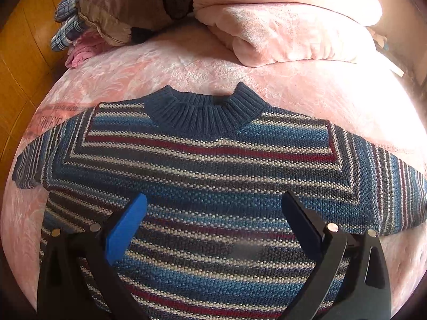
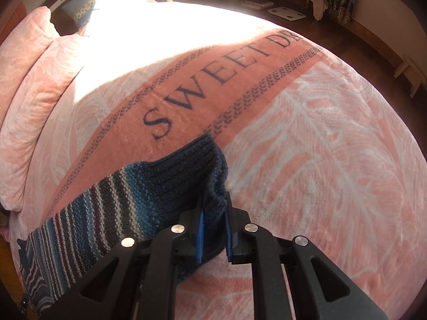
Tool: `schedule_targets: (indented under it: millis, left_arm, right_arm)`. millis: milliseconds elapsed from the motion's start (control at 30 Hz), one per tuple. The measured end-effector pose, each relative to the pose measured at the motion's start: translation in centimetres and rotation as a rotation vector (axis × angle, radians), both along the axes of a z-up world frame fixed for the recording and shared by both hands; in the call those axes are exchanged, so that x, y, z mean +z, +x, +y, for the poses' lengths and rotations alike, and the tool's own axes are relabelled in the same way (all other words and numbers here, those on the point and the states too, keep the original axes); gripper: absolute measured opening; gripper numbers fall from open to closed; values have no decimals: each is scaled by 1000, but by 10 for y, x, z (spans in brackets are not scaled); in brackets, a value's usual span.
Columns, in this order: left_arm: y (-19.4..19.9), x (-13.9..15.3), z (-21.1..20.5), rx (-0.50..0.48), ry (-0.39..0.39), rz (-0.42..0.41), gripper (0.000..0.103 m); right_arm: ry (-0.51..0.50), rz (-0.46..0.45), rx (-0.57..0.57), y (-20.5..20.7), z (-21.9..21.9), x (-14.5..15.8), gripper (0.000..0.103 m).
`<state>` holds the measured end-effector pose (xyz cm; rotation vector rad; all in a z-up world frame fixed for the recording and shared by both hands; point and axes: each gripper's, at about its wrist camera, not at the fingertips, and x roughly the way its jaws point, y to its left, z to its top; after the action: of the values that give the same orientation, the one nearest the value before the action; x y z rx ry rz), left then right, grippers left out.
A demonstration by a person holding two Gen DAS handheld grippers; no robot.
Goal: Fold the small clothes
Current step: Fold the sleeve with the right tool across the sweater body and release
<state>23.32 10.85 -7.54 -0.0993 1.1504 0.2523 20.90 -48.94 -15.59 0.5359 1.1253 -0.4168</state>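
Observation:
A small striped knit sweater (image 1: 208, 165) in blue, white, grey and red lies flat, front up, on the pink bedspread (image 1: 186, 72), its dark blue ribbed collar (image 1: 205, 112) toward the pillows and both sleeves spread out. My left gripper (image 1: 213, 208) hovers open over the sweater's lower chest, with nothing between its fingers. In the right wrist view my right gripper (image 2: 214, 210) is shut on the dark blue ribbed cuff (image 2: 197, 170) of one sleeve (image 2: 101, 208), which lies on the bedspread (image 2: 320, 138) beside the printed band reading "SWEET DR".
Pink pillows (image 1: 280, 26) and a brown cushion (image 1: 125, 8) lie at the head of the bed, with plaid and pink clothes (image 1: 72, 34) at its left edge above a wooden floor (image 1: 21, 53). A white scale (image 2: 287, 13) sits on the dark floor beyond the bed.

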Motion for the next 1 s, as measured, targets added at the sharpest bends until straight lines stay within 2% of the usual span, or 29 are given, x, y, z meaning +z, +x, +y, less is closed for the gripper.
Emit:
schedule_targets:
  millis: [100, 200, 433, 633, 833, 900, 933, 967, 1000]
  left_arm:
    - [2, -1, 12, 16, -3, 5, 100]
    - [3, -3, 23, 29, -10, 8, 100]
    - [-1, -7, 32, 39, -47, 17, 100]
    - [-3, -9, 36, 28, -62, 31, 100]
    - [-3, -11, 34, 25, -75, 45, 100]
    - [-2, -10, 30, 24, -81, 48, 100]
    - [-2, -10, 27, 23, -87, 51, 100]
    - [-2, -10, 24, 21, -99, 56, 100]
    - [-1, -9, 20, 17, -113, 61, 100]
  right_arm:
    - [-21, -43, 36, 4, 12, 19, 12]
    - [28, -107, 128, 12, 37, 39, 12]
    - [118, -167, 424, 39, 156, 68, 12]
    - [101, -129, 630, 43, 258, 54, 12]
    - [113, -70, 732, 41, 305, 21, 14]
    - [138, -49, 764, 40, 315, 10, 21]
    - [161, -36, 789, 38, 320, 6, 28]
    - [202, -26, 817, 36, 323, 3, 36]
    - [271, -29, 840, 36, 323, 4, 38]
